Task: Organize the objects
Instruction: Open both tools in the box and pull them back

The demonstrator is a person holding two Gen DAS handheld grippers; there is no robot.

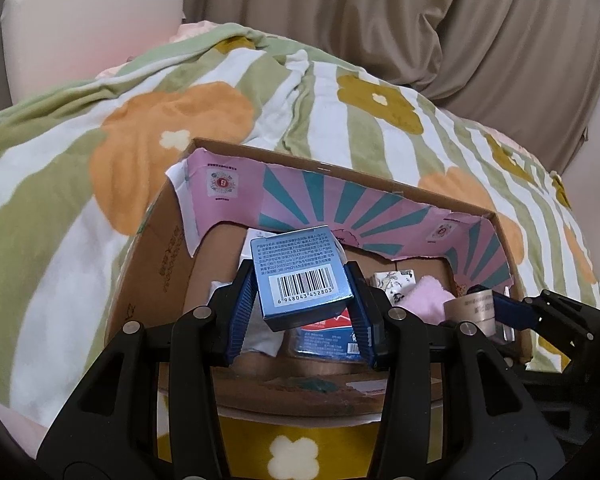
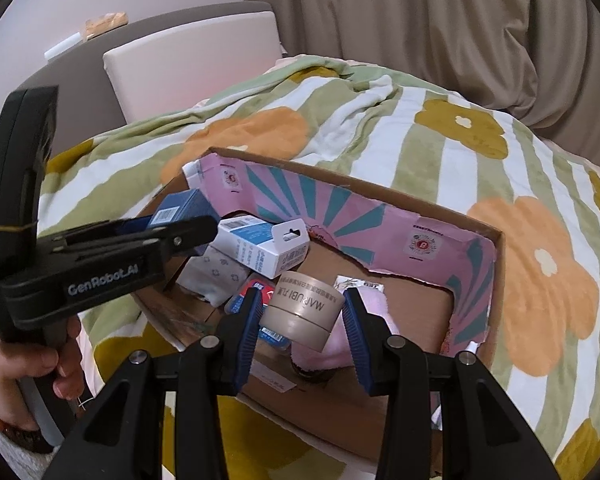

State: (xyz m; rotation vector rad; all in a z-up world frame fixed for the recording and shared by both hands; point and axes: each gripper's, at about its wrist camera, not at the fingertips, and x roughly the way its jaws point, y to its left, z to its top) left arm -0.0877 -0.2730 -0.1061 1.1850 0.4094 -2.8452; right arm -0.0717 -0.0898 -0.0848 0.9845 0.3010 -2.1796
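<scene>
Blanket is fuzzy fleece cloth, box is plain matt cardboard w/ torn printed paper lining, jar is smooth matt plastic.

A bed is carrying a rumpled green-and-white striped blanket with orange and mustard flowers, and an open cardboard box with a pink and teal lining is sitting directly on that blanket.

The blue box hides items in the cardboard box.
</scene>
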